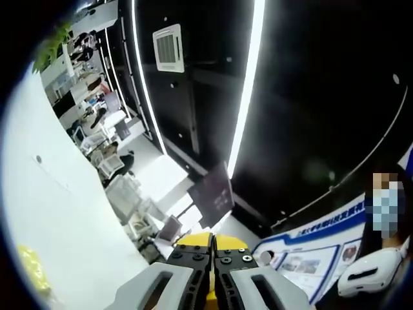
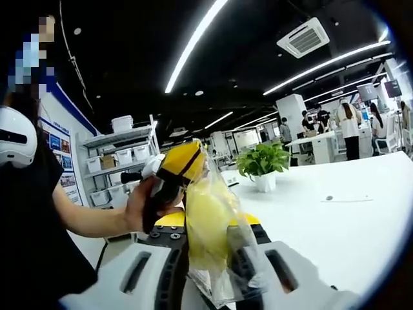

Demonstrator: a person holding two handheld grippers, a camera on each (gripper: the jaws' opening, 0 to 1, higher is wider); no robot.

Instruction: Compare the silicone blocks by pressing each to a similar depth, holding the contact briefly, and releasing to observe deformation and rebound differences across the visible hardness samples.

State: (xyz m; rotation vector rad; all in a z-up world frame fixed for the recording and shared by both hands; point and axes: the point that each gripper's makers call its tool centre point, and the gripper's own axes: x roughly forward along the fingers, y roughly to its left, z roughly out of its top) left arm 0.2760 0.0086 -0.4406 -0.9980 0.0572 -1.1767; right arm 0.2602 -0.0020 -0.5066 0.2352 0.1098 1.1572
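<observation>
— Silicone blocks, where are they at this moment?

— None laid out for pressing. In the right gripper view a clear bag (image 2: 216, 226) with something yellow inside, perhaps a sample, is pinched between the right gripper (image 2: 210, 258) jaws, near the lens. I cannot tell what the yellow thing is.

— So which step is this?

— Preparation, by my judgement; no pressing has begun. Next the bag wants setting on the white table (image 2: 348, 213) to the right and its contents taken out.

— And the left gripper (image 1: 213, 268)?

— Clenched on nothing, jaws pressed together, tilted up toward the dark ceiling. In the right gripper view a person's hand (image 2: 143, 203) holds it raised on the left, just beside the bag's top.
</observation>
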